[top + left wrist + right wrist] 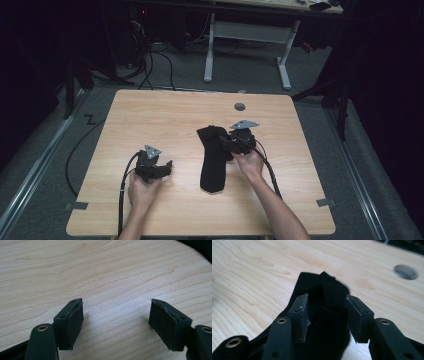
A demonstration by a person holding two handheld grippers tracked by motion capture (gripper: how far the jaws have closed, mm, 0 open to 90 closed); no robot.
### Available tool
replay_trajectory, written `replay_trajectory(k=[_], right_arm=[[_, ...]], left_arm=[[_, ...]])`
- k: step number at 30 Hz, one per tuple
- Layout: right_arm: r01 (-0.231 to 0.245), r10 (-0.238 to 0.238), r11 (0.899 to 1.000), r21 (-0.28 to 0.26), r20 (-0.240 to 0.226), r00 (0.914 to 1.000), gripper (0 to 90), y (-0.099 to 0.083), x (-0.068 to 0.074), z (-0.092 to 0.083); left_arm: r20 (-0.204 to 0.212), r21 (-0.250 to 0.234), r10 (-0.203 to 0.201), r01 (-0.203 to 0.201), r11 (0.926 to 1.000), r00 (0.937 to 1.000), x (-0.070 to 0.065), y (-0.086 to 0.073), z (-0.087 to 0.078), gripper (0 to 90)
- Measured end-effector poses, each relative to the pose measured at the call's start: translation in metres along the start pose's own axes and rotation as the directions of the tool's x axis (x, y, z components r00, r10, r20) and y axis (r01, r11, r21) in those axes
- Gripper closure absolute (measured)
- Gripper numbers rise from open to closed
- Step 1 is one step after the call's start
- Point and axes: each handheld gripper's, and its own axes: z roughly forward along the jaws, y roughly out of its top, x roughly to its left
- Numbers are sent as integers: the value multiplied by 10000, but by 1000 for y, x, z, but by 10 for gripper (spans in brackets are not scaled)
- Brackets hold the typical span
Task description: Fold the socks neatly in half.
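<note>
Seen from the high view, a black sock [214,157] lies lengthwise near the middle of a pale wood worktop [165,112], its upper end pointing toward a round grey grommet [240,106] set in the far part of the surface. The right gripper [227,144], held in the person's right hand [248,162], sits at the sock's right edge, touching the fabric near its upper half. The left gripper [167,167], in the left hand [142,190], rests well to the left of the sock, apart from it, with a black cable [121,200] trailing back toward the near edge. Beyond the worktop, a white-legged desk [245,32] stands on grey carpet. In the left gripper view, the left gripper [116,315] has its jaws spread wide over bare wood grain, nothing between them. In the right gripper view, the right gripper [327,312] straddles the bunched sock [324,315]; its jaws stand parted on either side of the raised fold, the pads close beside the cloth, and whether they touch it cannot be told. The grommet [406,272] shows beyond the sock, up and to the right.
</note>
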Motion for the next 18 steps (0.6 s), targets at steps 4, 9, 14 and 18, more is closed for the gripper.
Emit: replay_trajectory(k=[4,9,14,18], right_arm=[[-84,89,9991,-405,116,9999,558,-9,-1,-19],[40,-41,9999,-130,-77,10000,633,-29,5,-27],[-473,474,9988,146,-52,9989,616,-51,3,-23],[-430,433,9986,312,-69,9990,600,-56,7,-17]], left_arm=[[0,0,5,-5,10000,10000,0,0,0,279],[8,8,29,-29,10000,10000,0,0,0,279],[10,10,22,-22,10000,10000,0,0,0,278],[19,10,30,-30,10000,10000,0,0,0,277]])
